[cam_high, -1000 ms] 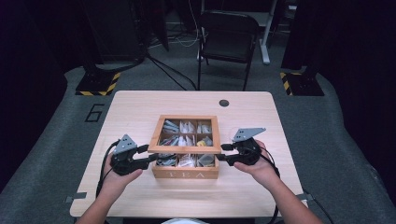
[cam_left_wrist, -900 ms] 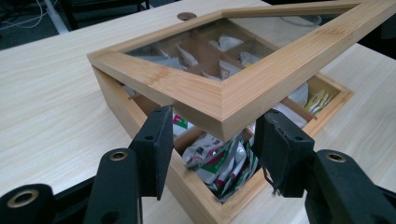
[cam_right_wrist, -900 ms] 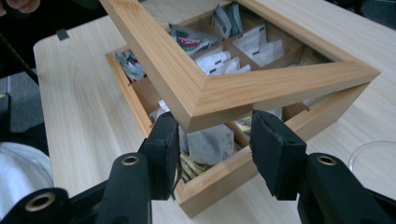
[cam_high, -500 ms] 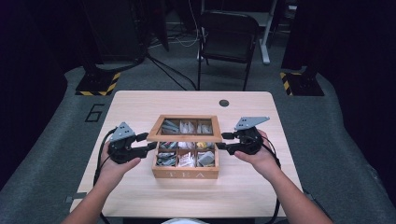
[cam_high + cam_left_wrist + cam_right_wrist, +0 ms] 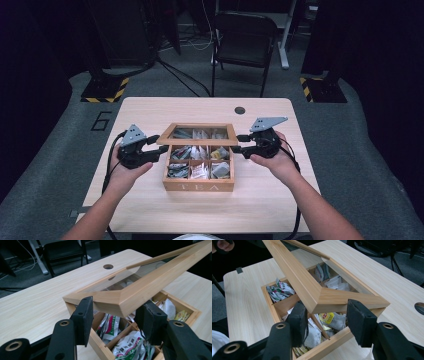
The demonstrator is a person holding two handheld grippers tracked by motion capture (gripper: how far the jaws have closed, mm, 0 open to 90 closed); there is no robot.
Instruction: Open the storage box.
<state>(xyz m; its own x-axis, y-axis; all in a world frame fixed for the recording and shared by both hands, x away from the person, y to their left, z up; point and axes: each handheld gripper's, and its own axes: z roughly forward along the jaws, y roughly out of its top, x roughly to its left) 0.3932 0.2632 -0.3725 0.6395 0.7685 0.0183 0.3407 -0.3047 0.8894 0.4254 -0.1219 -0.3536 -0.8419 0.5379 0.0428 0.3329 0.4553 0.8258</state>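
While my left gripper (image 5: 156, 144) pinches the lid's (image 5: 200, 141) left front corner, that lid sits raised at its front, tilted up over the box (image 5: 199, 185) at mid-table (image 5: 150, 110). I see pale wood framing a clear pane, mitred at the corners. Beneath it, the box's compartments hold crumpled tea packets (image 5: 279, 291), and letters mark its front wall. My right gripper (image 5: 241, 144) clamps the lid's right front corner, jaws partly closed on the frame, pads (image 5: 359, 322) either side.
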